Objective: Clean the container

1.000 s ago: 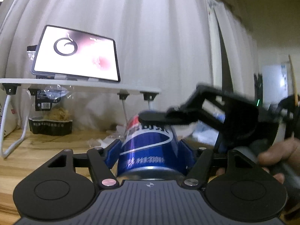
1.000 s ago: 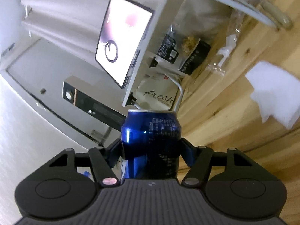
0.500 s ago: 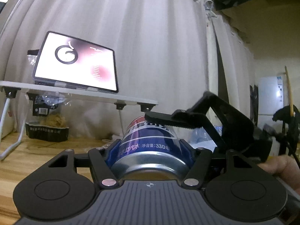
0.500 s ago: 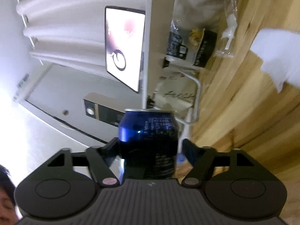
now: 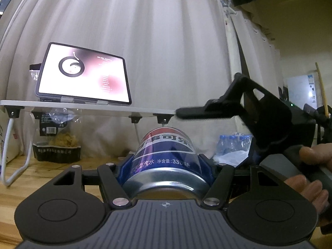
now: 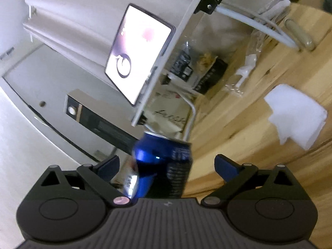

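The left gripper (image 5: 167, 164) had its jaws pressed against both sides of the blue can (image 5: 166, 157), holding it lengthways with the silver base towards the camera, probably so the curved wall could be presented for wiping. The right gripper (image 6: 167, 167) was spreading its jaws, its blue pads clear of the can (image 6: 164, 164), which stood between them without touching either; that looked like a handover to the left side, freeing the right for the white tissue (image 6: 296, 114) lying on the wooden table (image 6: 238, 137) (the only likely wiping cloth in view). The can was smooth, glossy metal, printed in blue with white lettering and a rounded, unpainted rim. The tissue looked soft and folded, with a ragged corner. Behind, a lit tablet (image 5: 83, 76) leaned on a white lap desk (image 5: 87, 106) with thin bent wire legs, before pale pleated curtains (image 5: 145, 41).
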Demonstrator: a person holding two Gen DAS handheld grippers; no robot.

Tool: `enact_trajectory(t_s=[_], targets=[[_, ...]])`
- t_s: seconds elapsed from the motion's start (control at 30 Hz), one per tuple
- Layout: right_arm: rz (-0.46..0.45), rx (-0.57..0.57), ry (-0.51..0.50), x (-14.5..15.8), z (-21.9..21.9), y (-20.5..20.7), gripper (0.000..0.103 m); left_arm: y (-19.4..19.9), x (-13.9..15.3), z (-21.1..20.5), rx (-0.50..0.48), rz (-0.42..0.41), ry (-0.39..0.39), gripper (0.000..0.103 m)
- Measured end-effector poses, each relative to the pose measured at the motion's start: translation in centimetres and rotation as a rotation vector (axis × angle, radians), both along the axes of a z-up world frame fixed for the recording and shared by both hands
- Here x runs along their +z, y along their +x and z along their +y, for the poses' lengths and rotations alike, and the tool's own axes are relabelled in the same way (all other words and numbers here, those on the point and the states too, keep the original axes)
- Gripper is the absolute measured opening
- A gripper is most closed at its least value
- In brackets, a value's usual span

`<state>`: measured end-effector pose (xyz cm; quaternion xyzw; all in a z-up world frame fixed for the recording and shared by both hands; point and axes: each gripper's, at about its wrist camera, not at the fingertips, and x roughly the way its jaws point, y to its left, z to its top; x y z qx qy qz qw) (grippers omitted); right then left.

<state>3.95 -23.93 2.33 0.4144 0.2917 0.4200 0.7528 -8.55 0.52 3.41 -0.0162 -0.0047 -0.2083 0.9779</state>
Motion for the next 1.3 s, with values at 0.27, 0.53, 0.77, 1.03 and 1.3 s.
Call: enact_trajectory(t_s=[0.27,0.53,0.77,1.03,1.3], targets=[[0.046,0.056,0.097,-1.5,-0.2,0.4,0.103,-1.1,-0.2,-1.1,-0.065,-0.064,0.066,0.067],[0.02,0.102,0.187,-2.6,0.8,0.7,0.07,-0.7,-0.1,-0.3,-0.086,-0.031,-0.001,0.067],[-0.006,0.08,0.34,-4.4,0.7,0.8,0.069,0.3,0.1,2.1,-0.168,0.037,-0.175,0.071],[-0.008,0.101,0.364,-5.1,1.1,1.1,0.069,0.5,0.0,1.9,-0.177,0.057,-0.161,0.07],[0.002,0.118,0.367,-5.1,1.5,0.9,0.07,0.7,0.1,2.3,-0.149,0.06,-0.16,0.067]])
